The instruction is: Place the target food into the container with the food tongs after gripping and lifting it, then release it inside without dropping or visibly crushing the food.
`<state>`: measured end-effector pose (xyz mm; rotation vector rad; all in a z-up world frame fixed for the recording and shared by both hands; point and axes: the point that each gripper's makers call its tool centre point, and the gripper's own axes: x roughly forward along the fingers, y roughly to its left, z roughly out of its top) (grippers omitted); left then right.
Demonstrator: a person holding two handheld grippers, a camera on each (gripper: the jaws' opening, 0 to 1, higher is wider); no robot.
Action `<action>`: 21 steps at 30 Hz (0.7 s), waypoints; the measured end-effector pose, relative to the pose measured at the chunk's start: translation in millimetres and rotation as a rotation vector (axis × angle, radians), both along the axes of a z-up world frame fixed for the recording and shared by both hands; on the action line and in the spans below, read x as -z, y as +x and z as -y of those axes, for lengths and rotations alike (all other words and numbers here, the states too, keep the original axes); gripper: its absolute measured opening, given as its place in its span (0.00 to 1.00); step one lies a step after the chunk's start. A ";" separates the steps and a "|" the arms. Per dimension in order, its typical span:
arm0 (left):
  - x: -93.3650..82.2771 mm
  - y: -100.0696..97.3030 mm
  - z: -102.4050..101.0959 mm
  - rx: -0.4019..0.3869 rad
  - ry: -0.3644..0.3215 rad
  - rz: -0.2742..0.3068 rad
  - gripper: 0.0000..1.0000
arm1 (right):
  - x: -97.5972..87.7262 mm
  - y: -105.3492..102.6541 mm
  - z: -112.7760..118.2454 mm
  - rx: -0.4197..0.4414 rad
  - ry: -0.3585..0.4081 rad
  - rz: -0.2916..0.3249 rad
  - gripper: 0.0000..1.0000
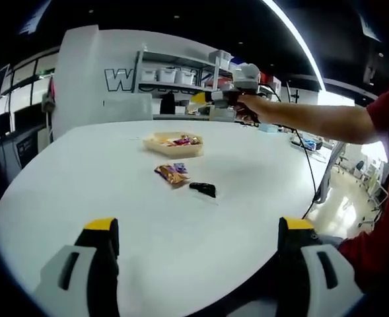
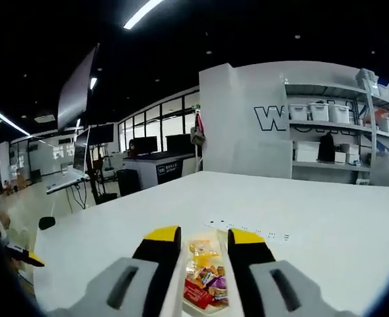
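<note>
A: Logging the risks we see. The left gripper hangs low over the near edge of the white bench with its jaws spread wide and nothing between them. The right gripper is raised above the tray, jaws parted by a narrow gap and empty; through that gap we look down on the wrapped snacks lying in the tray.

B: Where is the target food?

A: We take it to be the wrapped snack packet lying on the bench just in front of the tray, apart from it. A small black object lies just beside the packet; we cannot tell whether it is the tongs.

B: Failure modes?

A: We judge three: a glossy wrapper slipping out mid-lift, an over-tight squeeze crushing the contents, and a release too near the tray's low rim so the packet lands outside.
</note>
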<state>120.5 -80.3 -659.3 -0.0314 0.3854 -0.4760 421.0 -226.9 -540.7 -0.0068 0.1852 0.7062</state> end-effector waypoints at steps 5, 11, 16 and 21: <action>-0.5 0.3 0.7 0.003 0.003 0.001 0.99 | -0.5 -1.5 0.8 -0.003 -0.004 -0.001 0.23; -2.2 0.0 1.7 0.005 0.002 0.005 0.99 | -2.0 -4.6 3.0 -0.005 -0.003 -0.003 0.23; -1.3 -1.0 2.4 0.005 0.004 0.005 0.99 | -4.2 -12.2 3.4 -0.014 0.020 -0.009 0.23; -2.4 -0.6 3.5 0.005 0.005 0.008 0.99 | -1.4 -16.9 3.1 -0.021 0.018 -0.013 0.23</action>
